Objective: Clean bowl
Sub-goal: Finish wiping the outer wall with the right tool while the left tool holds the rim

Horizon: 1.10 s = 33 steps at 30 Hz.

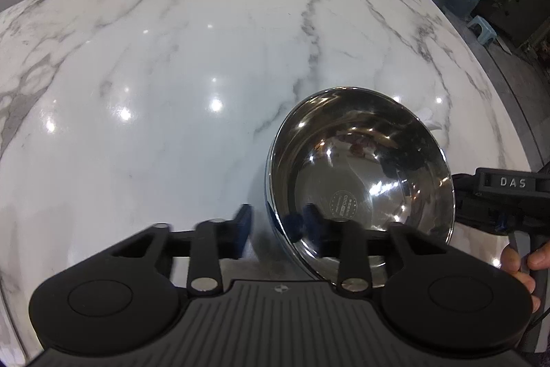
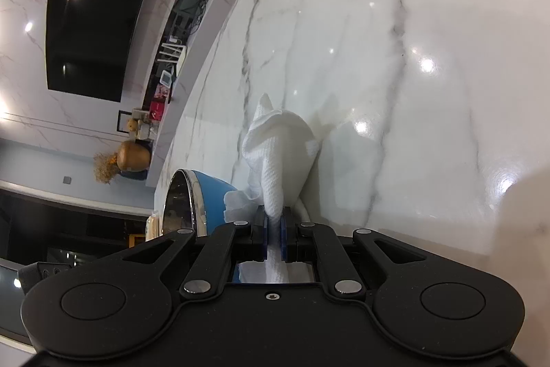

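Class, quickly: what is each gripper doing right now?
Left gripper: open, fingers straddling the bowl rim, not pressing it.
Right gripper: closed on the white paper towel.

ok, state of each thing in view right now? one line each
bowl: on the marble counter, tilted, inside empty
paper towel: crumpled, pinched, outside the bowl
left hand-held gripper: open, one finger each side of the bowl's rim
right hand-held gripper: shut on the paper towel

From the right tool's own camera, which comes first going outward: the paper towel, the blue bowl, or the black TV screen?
1. Paper towel: pinched in the right tool.
2. Blue bowl: just left, tipped on the marble counter.
3. TV screen: far wall, upper left.
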Tool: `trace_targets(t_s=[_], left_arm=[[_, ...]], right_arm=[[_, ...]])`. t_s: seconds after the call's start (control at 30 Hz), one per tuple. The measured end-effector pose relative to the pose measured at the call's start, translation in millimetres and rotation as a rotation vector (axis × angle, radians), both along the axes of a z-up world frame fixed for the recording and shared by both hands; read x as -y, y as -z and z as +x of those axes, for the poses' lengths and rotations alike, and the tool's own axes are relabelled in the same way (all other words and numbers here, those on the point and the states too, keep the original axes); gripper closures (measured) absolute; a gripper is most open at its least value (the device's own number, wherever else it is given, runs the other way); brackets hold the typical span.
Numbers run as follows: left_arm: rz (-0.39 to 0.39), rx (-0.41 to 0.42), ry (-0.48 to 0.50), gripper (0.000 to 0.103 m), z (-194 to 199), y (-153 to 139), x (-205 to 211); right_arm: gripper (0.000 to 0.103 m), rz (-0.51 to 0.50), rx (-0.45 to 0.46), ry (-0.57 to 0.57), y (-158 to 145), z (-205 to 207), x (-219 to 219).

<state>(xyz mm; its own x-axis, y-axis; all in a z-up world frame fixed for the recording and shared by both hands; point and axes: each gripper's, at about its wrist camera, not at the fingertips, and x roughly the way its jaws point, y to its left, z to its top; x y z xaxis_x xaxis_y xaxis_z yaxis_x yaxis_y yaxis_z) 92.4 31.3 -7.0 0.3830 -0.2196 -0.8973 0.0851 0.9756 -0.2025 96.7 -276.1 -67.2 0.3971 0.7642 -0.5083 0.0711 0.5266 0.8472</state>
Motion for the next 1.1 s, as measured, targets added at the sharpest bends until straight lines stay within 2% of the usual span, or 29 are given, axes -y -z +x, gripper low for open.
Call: trace_targets(t_s=[0.13,0.37,0.5,0.77,1.0,1.1], left_arm=[[-0.002,0.020,0.006,0.087,1.3,-1.4,0.5],[-0.008,0.052,-0.024,0.091,7.3,-3.8,-2.5],[0.002,0.066,-0.033,0.091,10.4,-4.6,-1.1],[0.009,0.070,-0.031,0.091,11.5,-5.2,2.3],[0.025,0.075,-0.030,0.090,12.2,-5.4,3.6],[0.024,0.077,-0.033,0.090,12.4,-5.2,3.7]], right_arm=[[0.097,0.015,0.005,0.007,-1.5,5.1,3.7],[0.097,0.197,0.079,0.085,-11.5,5.6,29.7],[0.096,0.276,0.075,0.088,-7.0,7.9,35.6],[0.096,0.278,0.014,0.054,-0.7,21.8,17.4],[0.096,0.232,-0.053,0.045,13.2,23.7,10.2],[0.096,0.199,-0.054,0.040,13.7,24.4,6.4]])
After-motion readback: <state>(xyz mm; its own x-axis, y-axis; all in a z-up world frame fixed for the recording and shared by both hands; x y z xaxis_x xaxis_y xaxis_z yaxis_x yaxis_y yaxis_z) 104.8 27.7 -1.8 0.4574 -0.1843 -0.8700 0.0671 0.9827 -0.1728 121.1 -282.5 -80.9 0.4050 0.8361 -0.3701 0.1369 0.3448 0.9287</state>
